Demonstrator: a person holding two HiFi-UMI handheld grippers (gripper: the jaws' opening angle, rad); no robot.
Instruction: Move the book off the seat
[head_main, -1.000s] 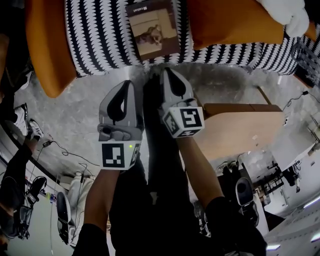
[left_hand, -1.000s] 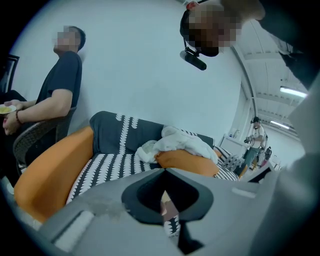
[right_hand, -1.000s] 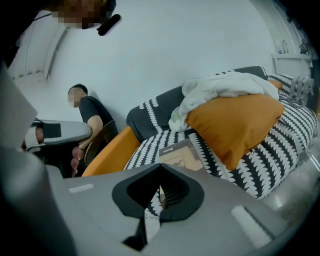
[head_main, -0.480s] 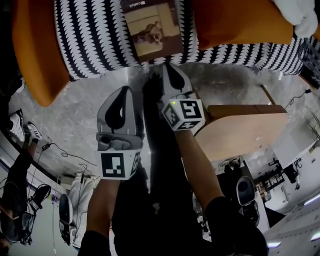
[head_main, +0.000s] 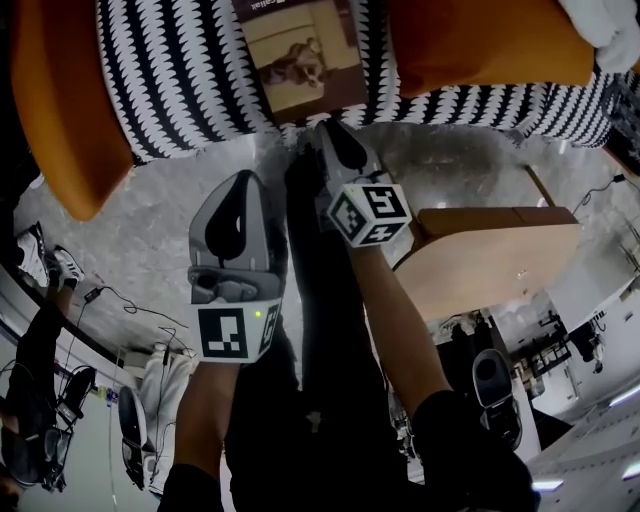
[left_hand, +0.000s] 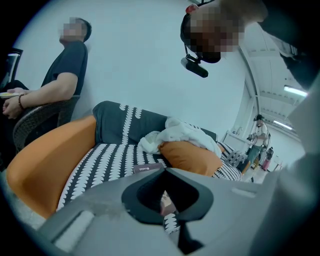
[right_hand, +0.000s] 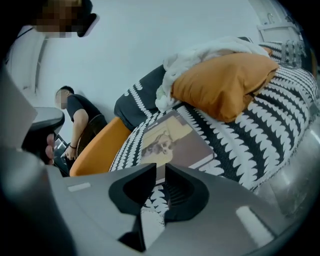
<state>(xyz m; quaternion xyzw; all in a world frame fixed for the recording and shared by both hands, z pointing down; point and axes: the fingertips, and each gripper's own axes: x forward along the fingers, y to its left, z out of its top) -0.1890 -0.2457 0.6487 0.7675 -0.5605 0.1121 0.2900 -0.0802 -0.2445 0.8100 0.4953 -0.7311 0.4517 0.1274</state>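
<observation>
Seat (head_main: 190, 80): soft, black-and-white scallop weave, flanked by smooth orange cushions (head_main: 480, 40). Book (right_hand: 172, 140): lies flat near the seat's front edge, dog photograph on the cover, title too small to read. Right gripper (head_main: 325, 130): jaws just opened to a slit, empty, just short of the book. Left gripper (head_main: 250, 180): jaws together, empty.

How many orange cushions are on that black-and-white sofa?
2. One cushion lies along the sofa's end at the head view's left; one pillow sits right of the book, by a white cloth. Others may be hidden.
</observation>
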